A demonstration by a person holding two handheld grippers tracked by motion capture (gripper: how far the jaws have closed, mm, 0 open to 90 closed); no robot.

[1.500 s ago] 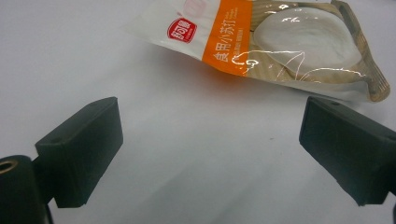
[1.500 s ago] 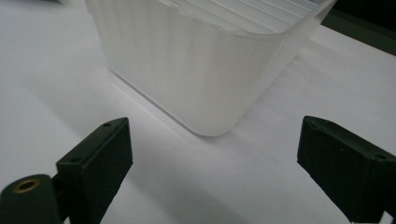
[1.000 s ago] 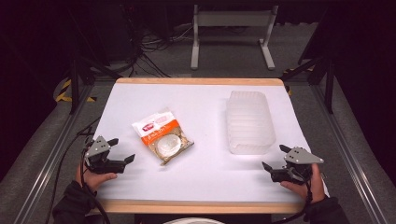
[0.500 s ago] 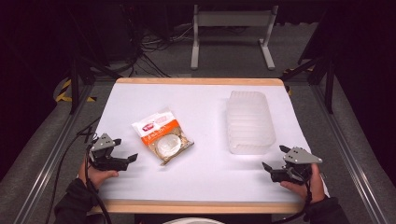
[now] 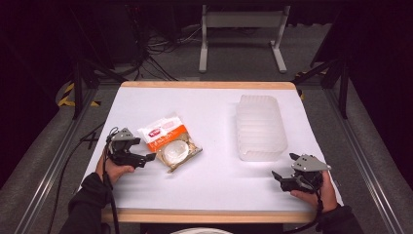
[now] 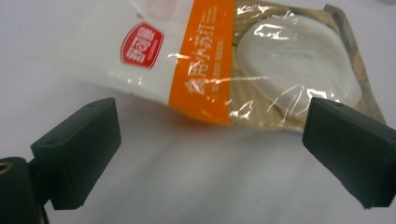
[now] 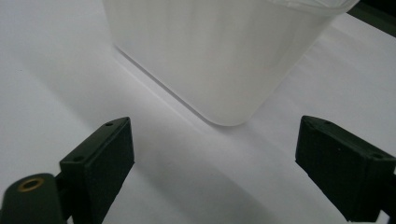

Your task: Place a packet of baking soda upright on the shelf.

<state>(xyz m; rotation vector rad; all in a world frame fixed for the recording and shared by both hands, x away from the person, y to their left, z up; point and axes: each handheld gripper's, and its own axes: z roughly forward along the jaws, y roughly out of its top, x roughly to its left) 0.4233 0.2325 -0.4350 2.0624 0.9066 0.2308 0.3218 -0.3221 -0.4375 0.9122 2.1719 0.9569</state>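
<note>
My left tool (image 5: 146,158), jaws apart, sits just beside the near edge of the packet (image 5: 169,142), which lies flat and ungripped on the bench (image 5: 204,190), left of the tub (image 5: 260,127). My right tool (image 5: 285,176), also apart and empty, rests near the tub's front corner. I judge the work barely begun: grasping and moving the packet both remain.

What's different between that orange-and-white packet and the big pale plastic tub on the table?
The packet is thin, lies flat and is printed with an orange band and a red logo; the tub is bulky, plain milky white and ribbed. The packet lies askew on the table's left half, right in front of the left gripper; the tub sits squarely on the right half, apart from the right gripper. Both rest untouched on the white table.
</note>
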